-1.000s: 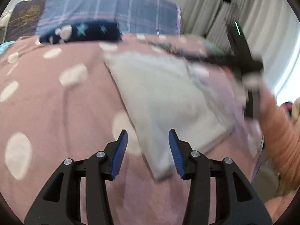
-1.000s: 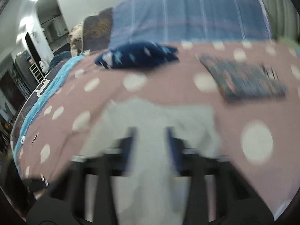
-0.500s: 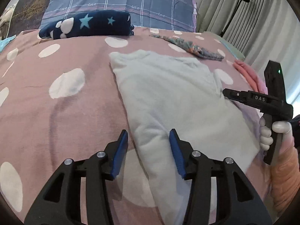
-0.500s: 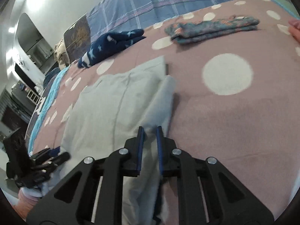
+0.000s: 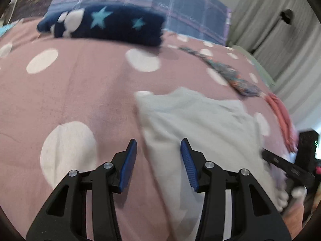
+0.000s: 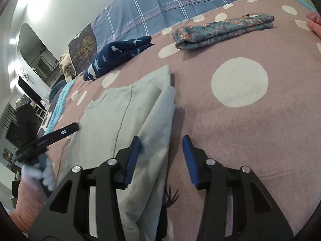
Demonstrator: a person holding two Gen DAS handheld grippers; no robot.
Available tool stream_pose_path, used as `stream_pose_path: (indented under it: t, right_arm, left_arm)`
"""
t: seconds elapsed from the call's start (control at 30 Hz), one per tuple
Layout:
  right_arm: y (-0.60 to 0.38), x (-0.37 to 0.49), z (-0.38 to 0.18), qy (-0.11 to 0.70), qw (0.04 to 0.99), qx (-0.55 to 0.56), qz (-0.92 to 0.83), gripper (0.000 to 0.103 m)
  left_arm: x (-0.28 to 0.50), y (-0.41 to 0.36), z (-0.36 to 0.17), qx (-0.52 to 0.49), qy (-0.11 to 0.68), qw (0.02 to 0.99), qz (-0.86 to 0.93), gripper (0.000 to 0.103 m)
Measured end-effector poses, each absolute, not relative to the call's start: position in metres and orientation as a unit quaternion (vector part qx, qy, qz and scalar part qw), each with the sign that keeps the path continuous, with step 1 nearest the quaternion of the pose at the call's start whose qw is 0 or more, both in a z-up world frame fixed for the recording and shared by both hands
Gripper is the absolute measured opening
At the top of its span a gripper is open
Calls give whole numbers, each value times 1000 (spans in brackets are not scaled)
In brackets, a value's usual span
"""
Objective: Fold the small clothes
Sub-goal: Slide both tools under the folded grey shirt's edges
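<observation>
A pale grey garment [image 5: 200,124] lies flat on the pink dotted bedspread [image 5: 70,80], its right side folded over lengthwise [image 6: 158,108]. My left gripper [image 5: 158,140] hovers over the garment's left edge. Its jaws are closing a little, the edge lies between them, and the pads do not press on it. My right gripper [image 6: 161,137] stands over the folded right edge. Its jaws are opening, with the fold loose between them, beside the left finger [image 6: 134,150].
A folded navy star garment [image 5: 112,24] lies at the head of the bed before a plaid pillow [image 5: 180,6]. A folded floral garment [image 6: 224,30] and something pink [image 5: 280,116] lie to the right. Grey curtains [image 5: 291,50] hang beyond the bed's right side.
The right gripper's jaws went from nearly shut on the folded edge to wide apart, leaving the fold lying on the bed. The left gripper slid along the garment's left edge.
</observation>
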State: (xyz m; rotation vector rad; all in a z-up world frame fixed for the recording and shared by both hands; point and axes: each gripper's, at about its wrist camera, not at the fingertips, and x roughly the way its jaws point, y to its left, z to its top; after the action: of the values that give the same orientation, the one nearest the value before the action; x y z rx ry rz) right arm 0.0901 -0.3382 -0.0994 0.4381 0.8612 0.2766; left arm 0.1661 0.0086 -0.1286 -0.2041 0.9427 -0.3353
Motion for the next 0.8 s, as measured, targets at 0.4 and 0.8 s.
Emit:
stream_pose_path:
  t: [0.4, 0.8]
  right_arm:
    - [-345, 84, -107, 405, 876, 221, 140, 47]
    - [-343, 40, -89, 425, 862, 226, 162, 50]
  left_arm:
    - [133, 18, -116, -157, 432, 858, -230, 40]
    - [81, 7, -130, -124, 459, 836, -272, 55]
